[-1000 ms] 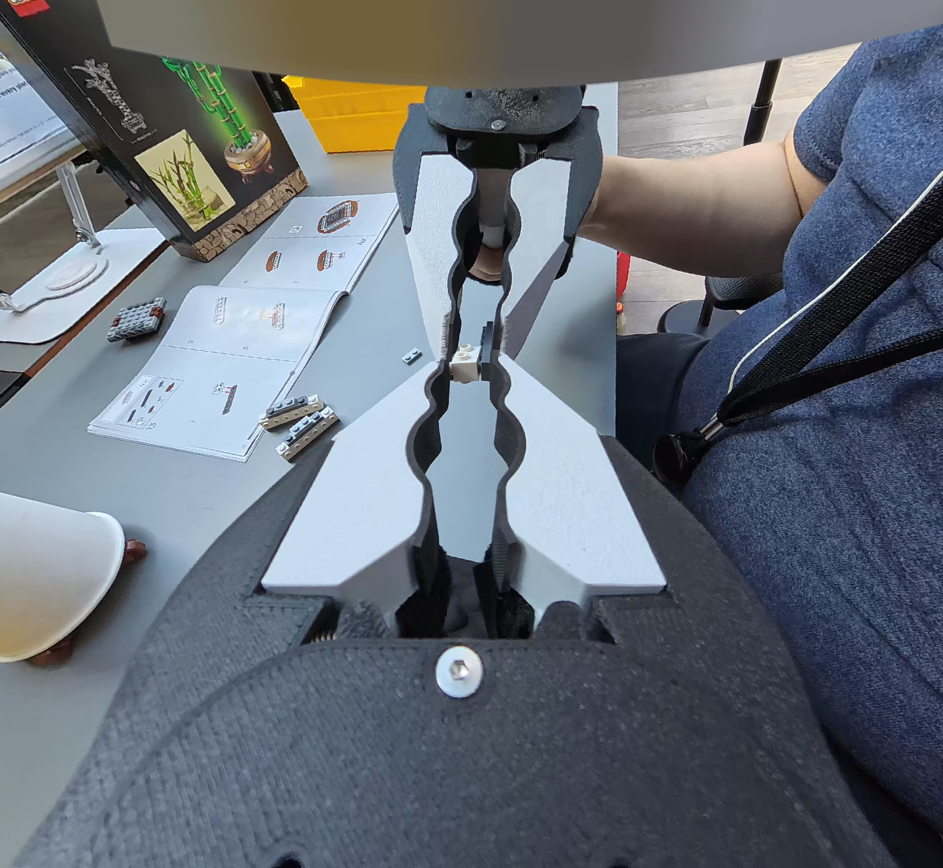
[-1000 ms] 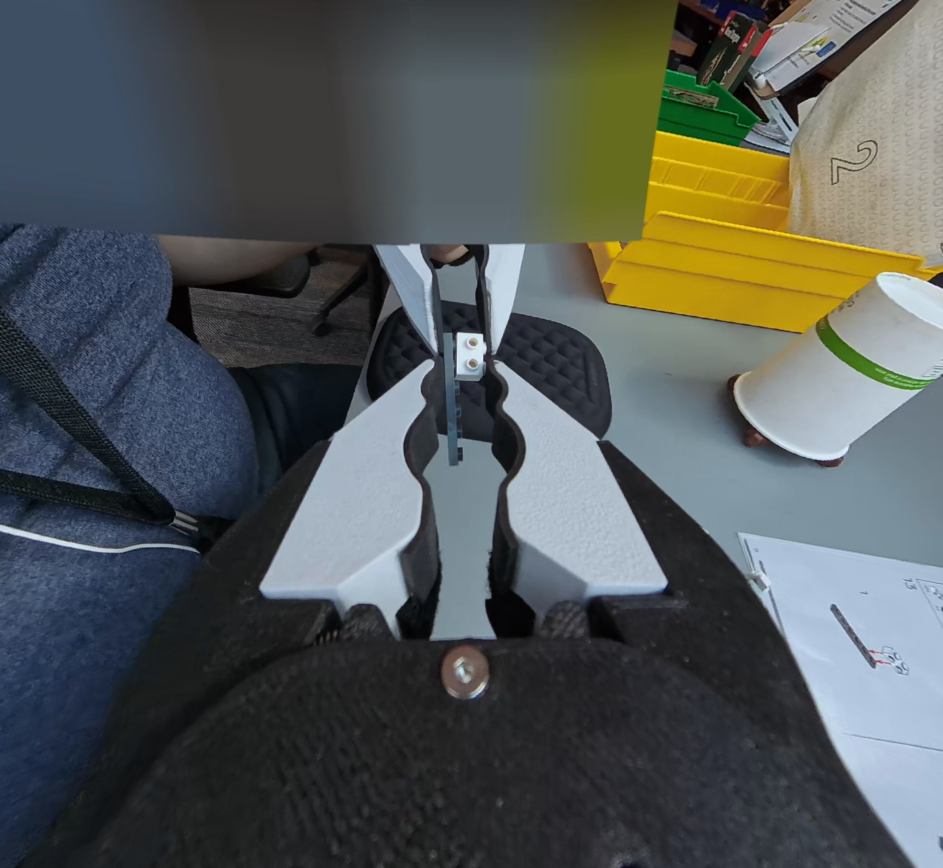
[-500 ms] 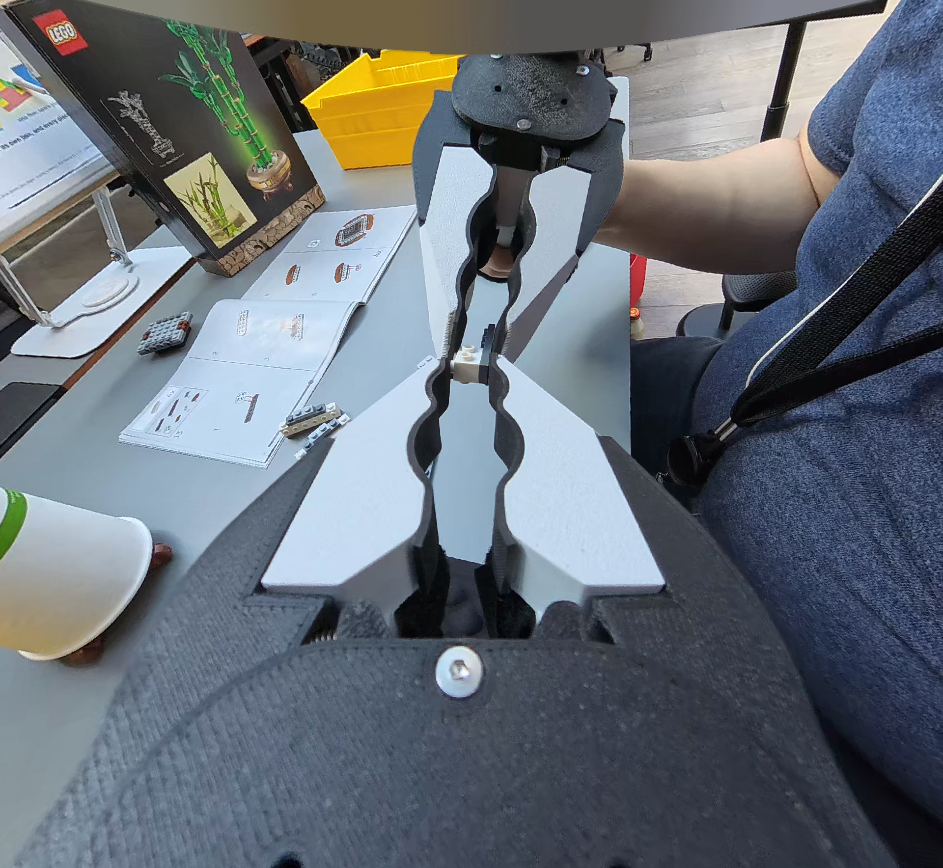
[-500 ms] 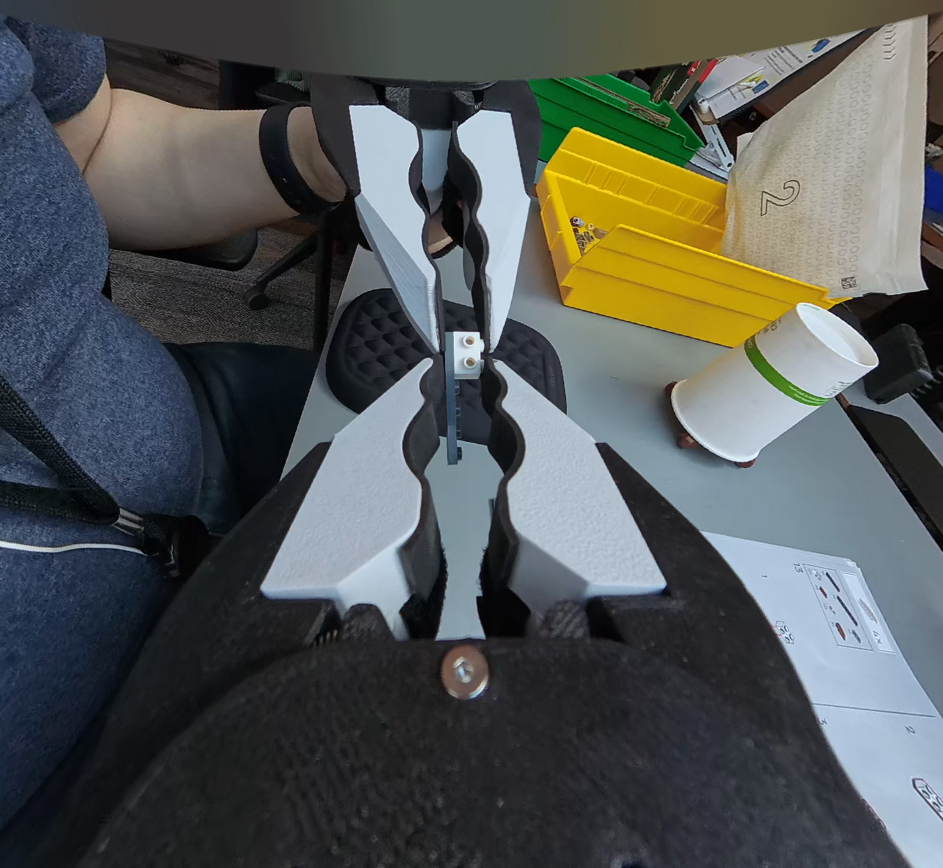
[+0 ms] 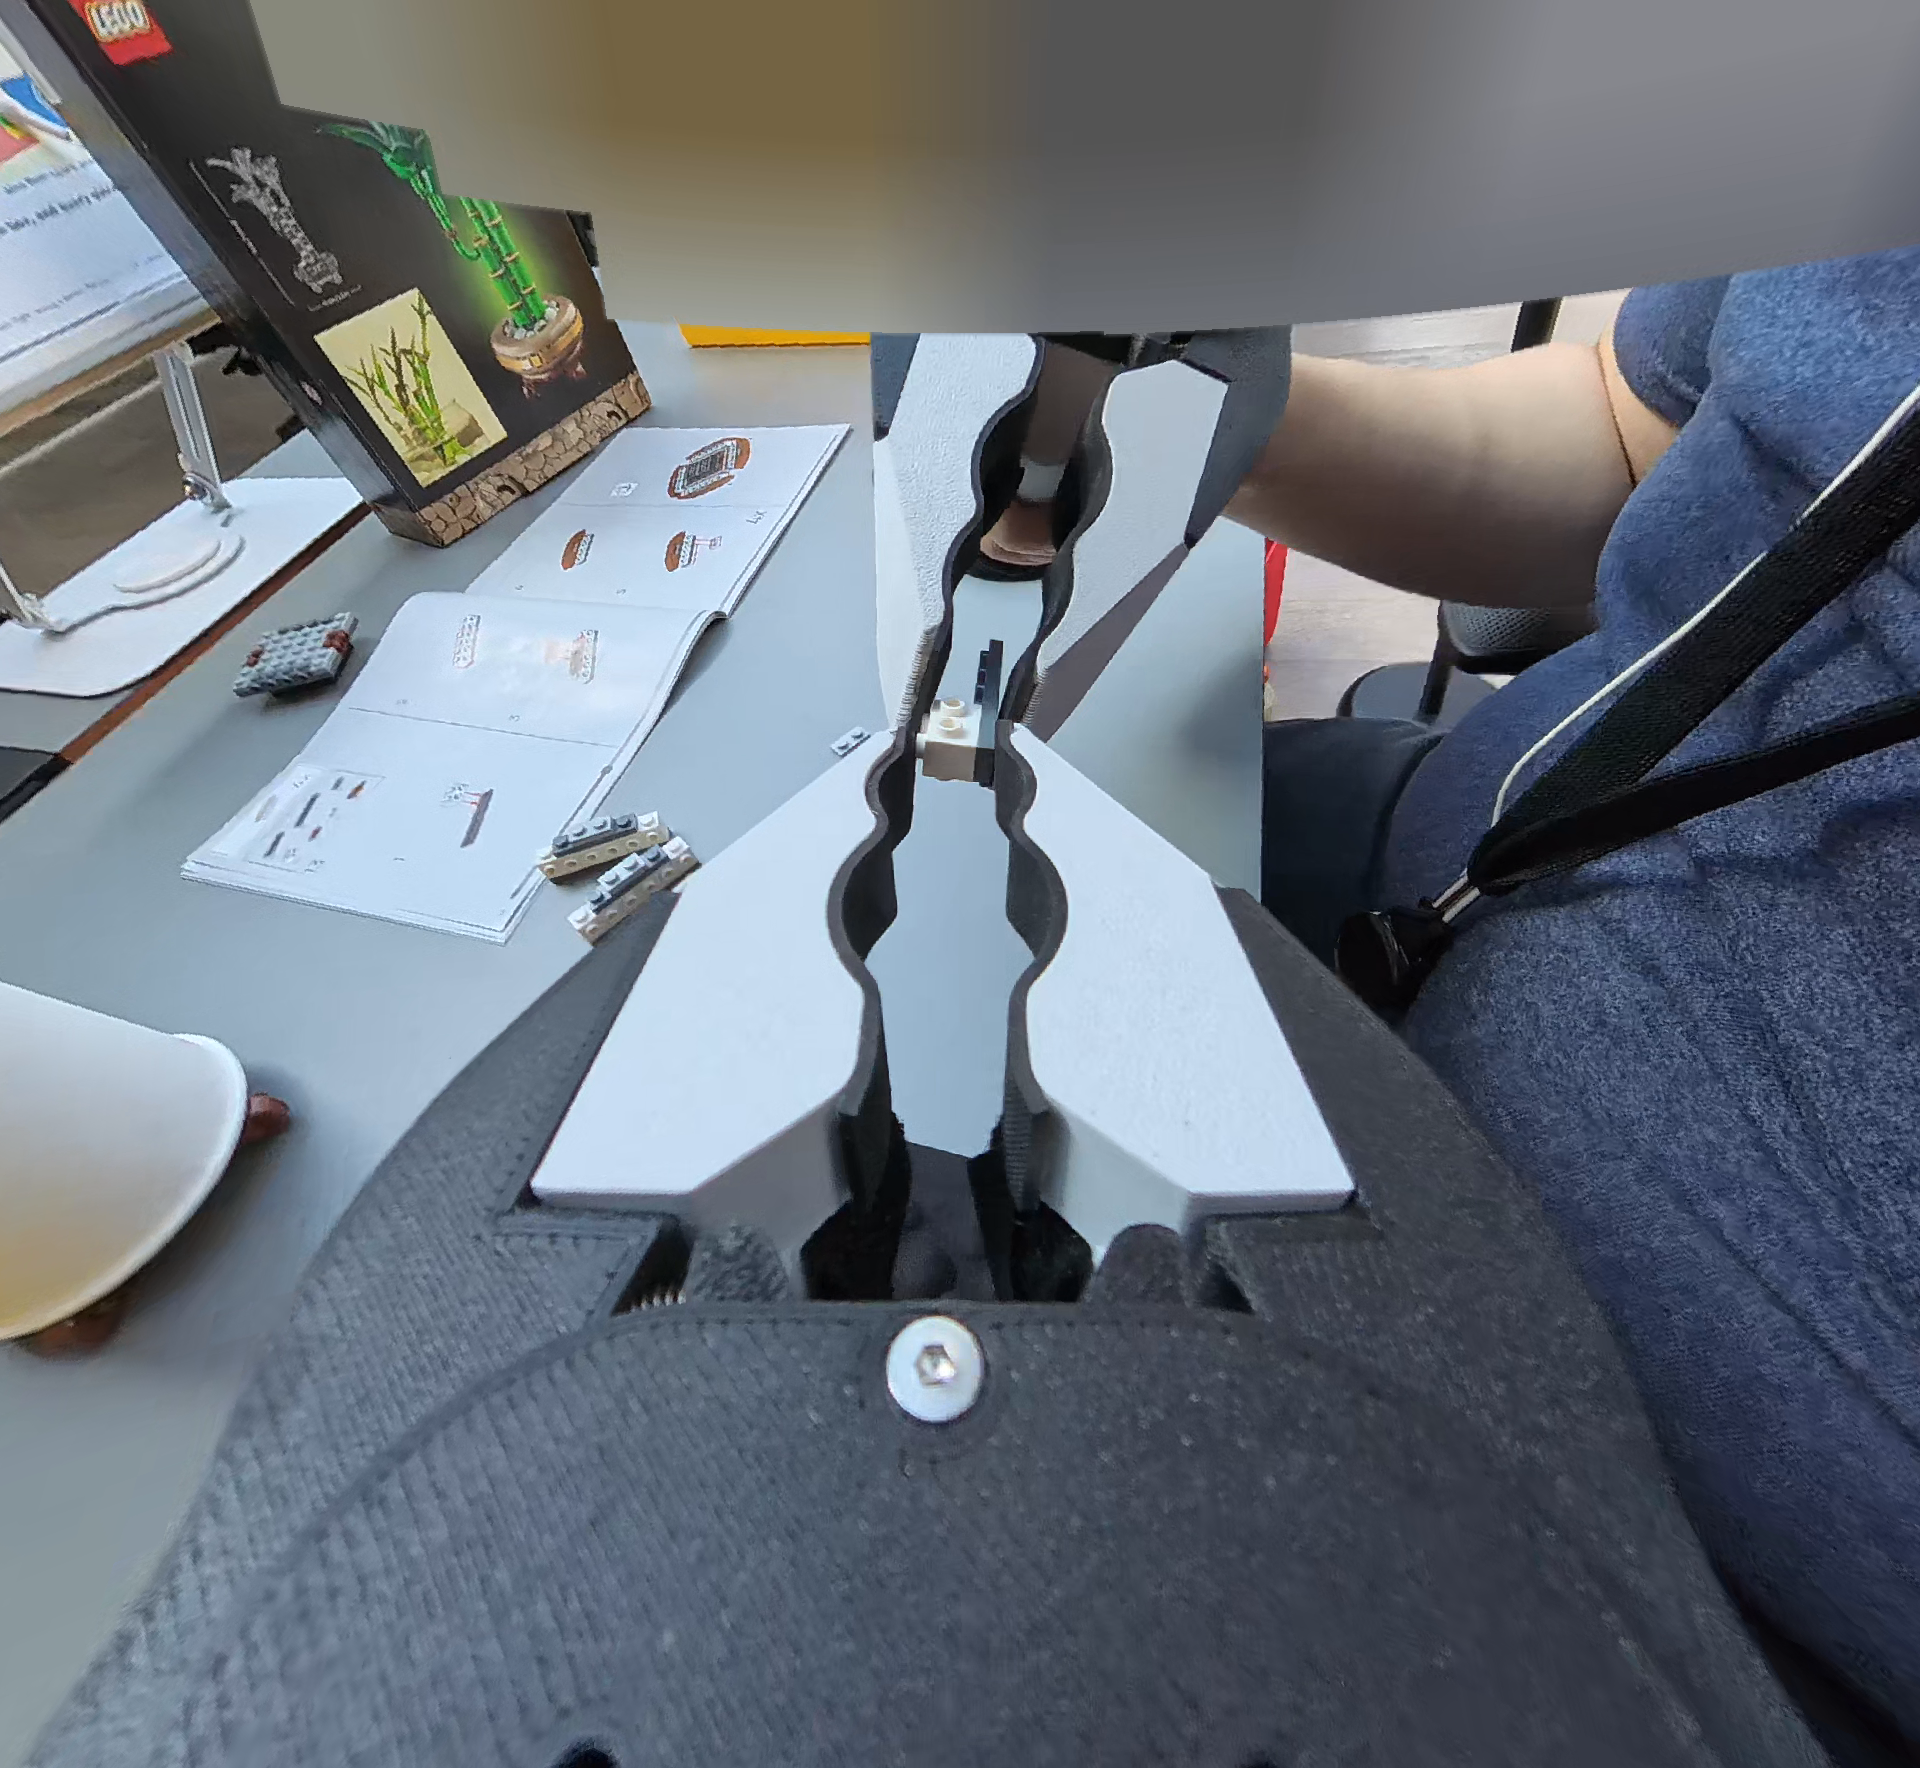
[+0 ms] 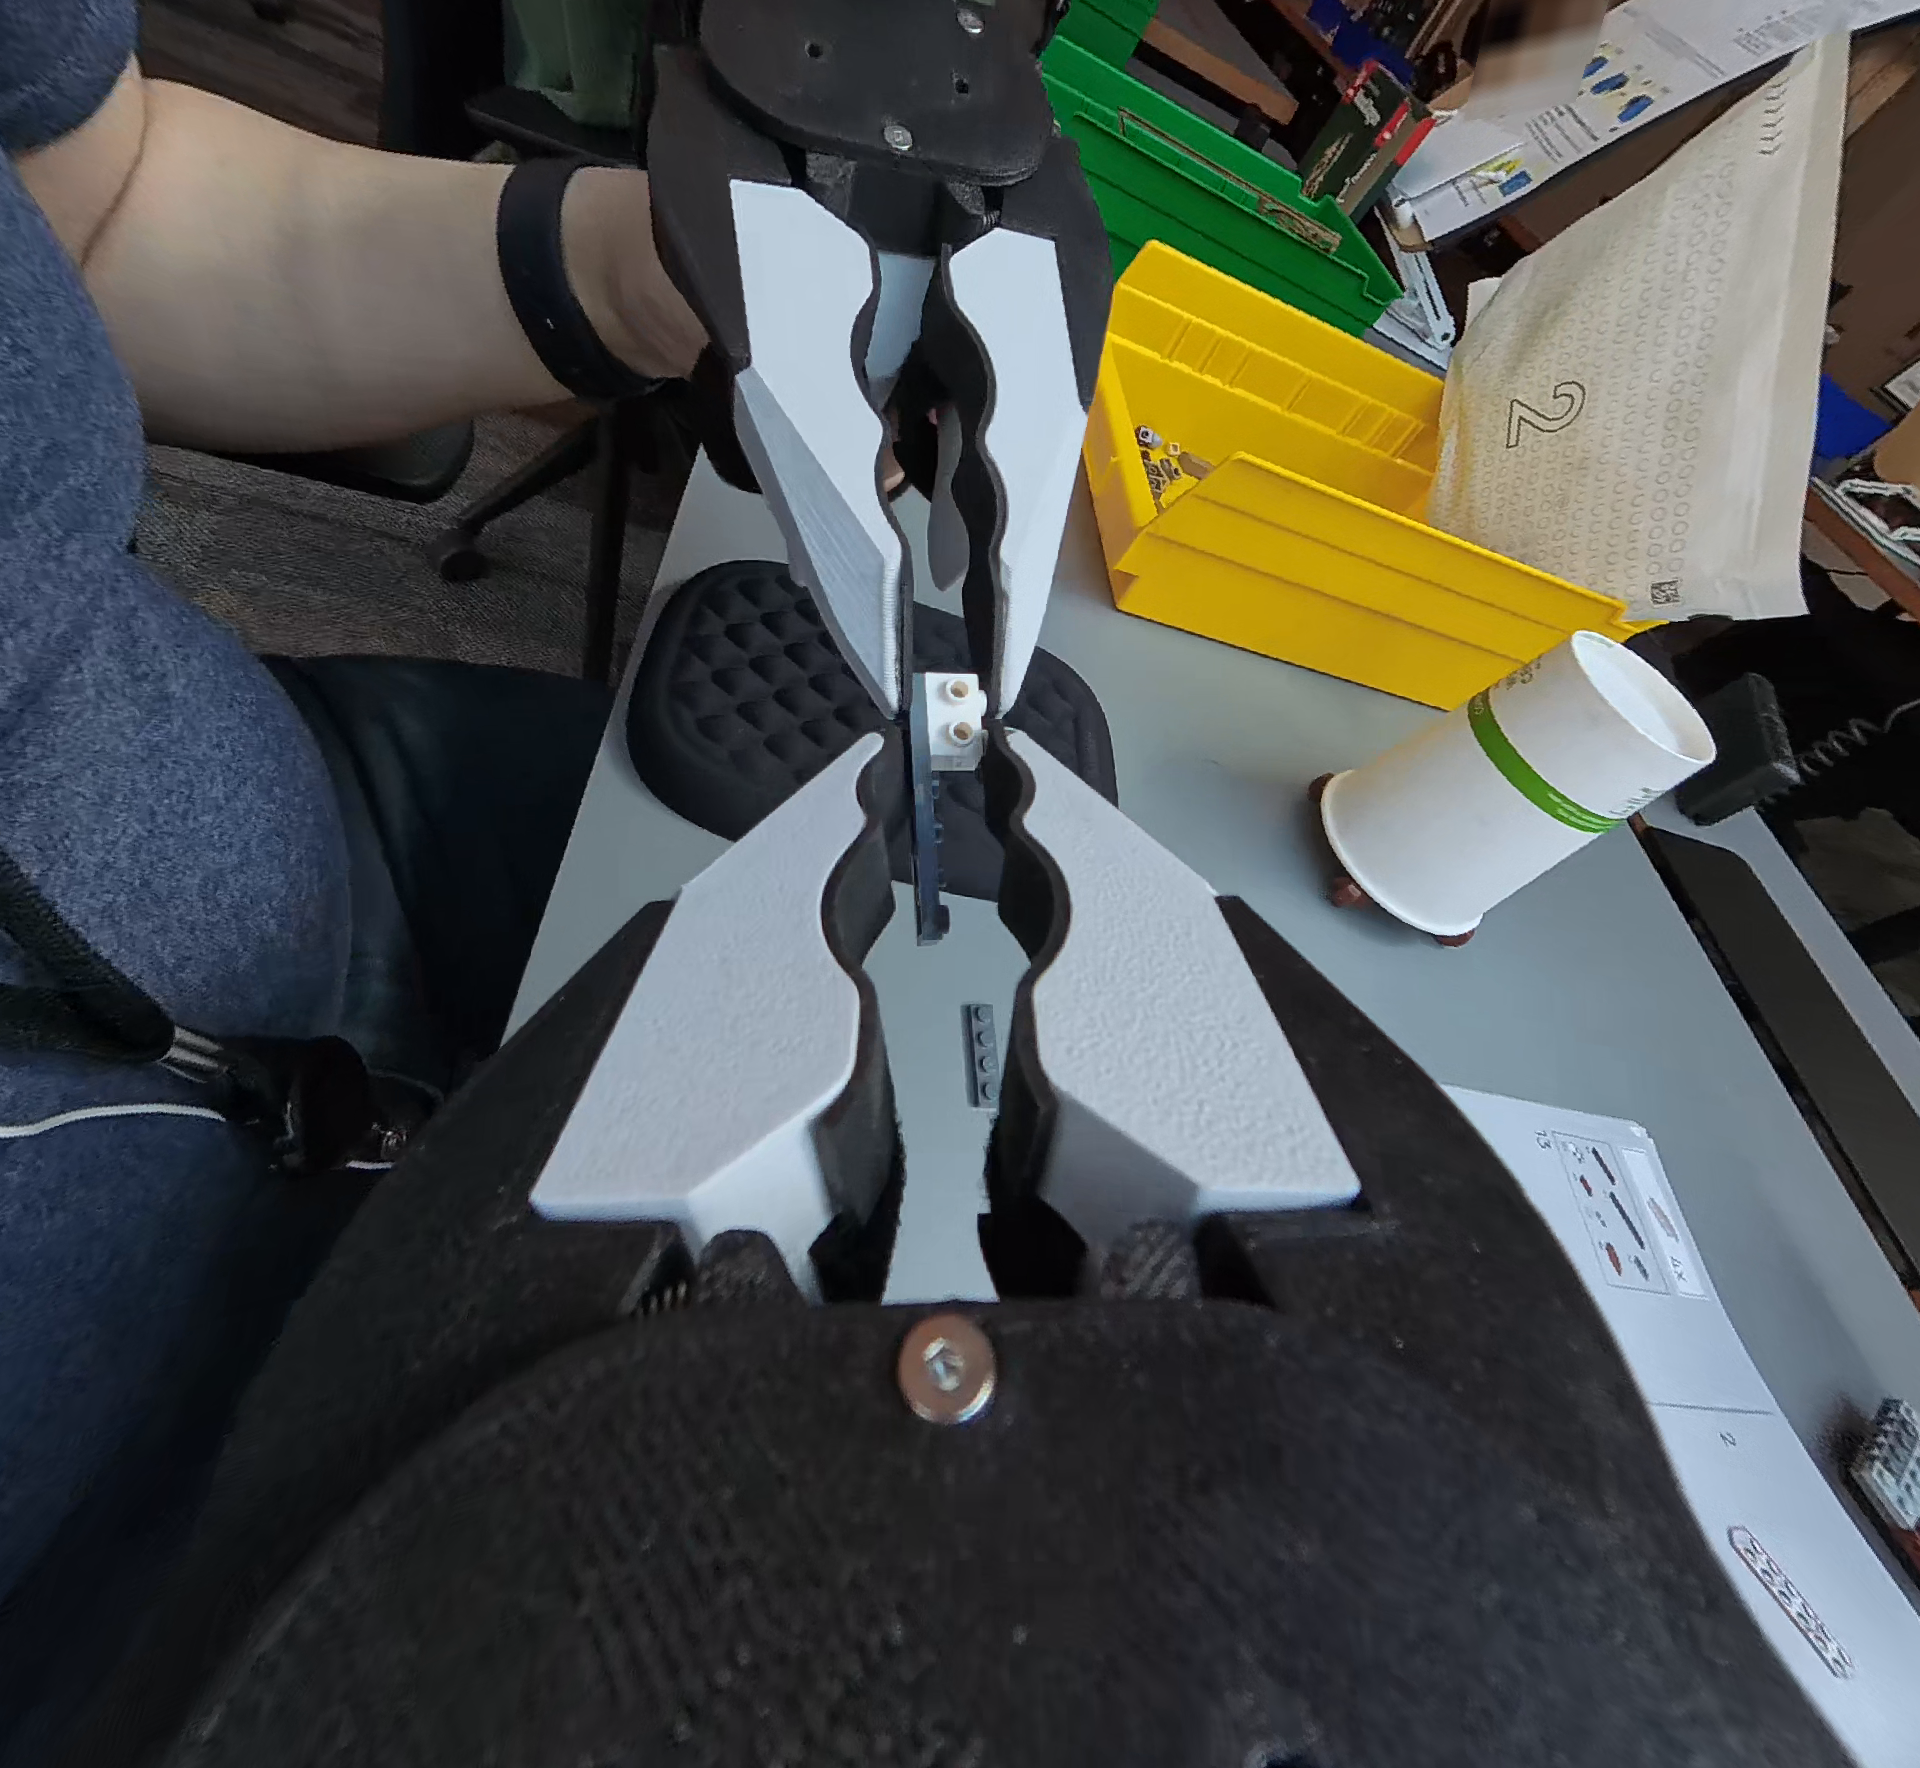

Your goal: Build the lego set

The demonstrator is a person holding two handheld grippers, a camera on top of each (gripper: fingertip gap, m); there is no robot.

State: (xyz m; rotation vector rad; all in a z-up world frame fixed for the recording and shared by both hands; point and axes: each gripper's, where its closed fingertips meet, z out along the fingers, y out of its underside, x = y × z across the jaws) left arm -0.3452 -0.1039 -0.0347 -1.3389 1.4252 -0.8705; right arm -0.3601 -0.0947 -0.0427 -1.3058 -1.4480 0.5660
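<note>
My left gripper (image 5: 951, 744) is shut on a small white brick (image 5: 954, 744) held in the air over the grey table (image 5: 364, 1012). My right gripper (image 6: 940, 744) faces it tip to tip and is shut on a thin dark plate (image 6: 928, 845) held on edge. The white brick (image 6: 957, 726) sits against the plate's far end. In the left wrist view the plate (image 5: 990, 674) runs up between the right gripper's fingers (image 5: 925, 492). In the right wrist view the left gripper's fingers (image 6: 831, 513) come down from above.
A set box (image 5: 416, 316), an open booklet (image 5: 499, 731), two tan-and-grey strips (image 5: 613, 851), a grey assembly (image 5: 296, 653) and a tipped paper cup (image 6: 1507, 783) are on the table. Yellow bins (image 6: 1299, 523), a black pad (image 6: 769, 690) and a loose dark plate (image 6: 982, 1053) are nearby. A person's torso is close. The tips of both grippers are at nearly the same place.
Both grippers stay tip to tip on the brick and plate. The pair has shifted and tilted, so the right wrist view now shows the whole left gripper and more of the table.
</note>
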